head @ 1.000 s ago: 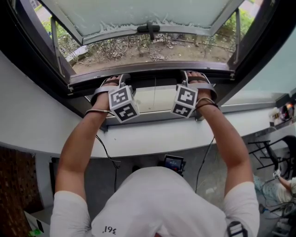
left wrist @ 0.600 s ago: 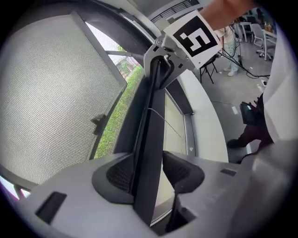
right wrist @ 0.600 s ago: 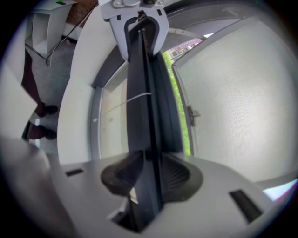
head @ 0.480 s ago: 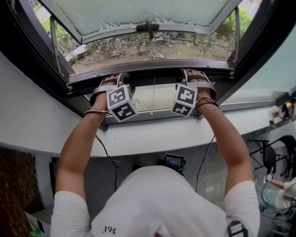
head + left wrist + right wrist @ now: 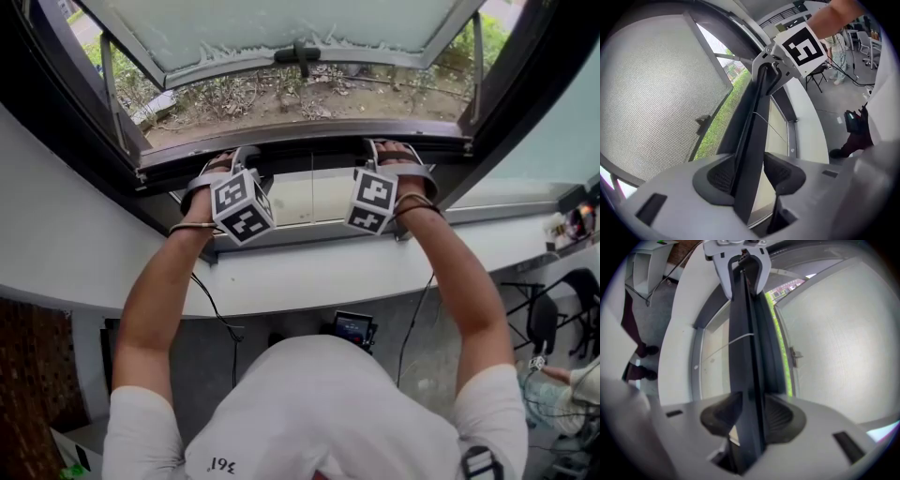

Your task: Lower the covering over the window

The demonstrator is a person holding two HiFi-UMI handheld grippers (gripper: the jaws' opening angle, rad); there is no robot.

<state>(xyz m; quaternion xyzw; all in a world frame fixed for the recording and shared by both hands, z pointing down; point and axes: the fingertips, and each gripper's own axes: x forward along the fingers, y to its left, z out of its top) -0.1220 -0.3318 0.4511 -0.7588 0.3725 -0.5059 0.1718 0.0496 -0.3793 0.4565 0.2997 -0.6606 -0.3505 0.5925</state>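
The right gripper's jaws had just been easing apart and stood loose about the dark rail running up between them, a sliver of light showing beside one pad. The left gripper straddled the same rail, one pad against it and the other clear of it. The rail lay along the bottom of the window opening, and beyond it the sash hung swung outward over greenery.

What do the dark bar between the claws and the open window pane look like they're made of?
The dark bar looks like painted metal, possibly plastic: smooth matte black, crisp straight edges. The window pane seems frosted or textured glass: pale, translucent, finely grained.
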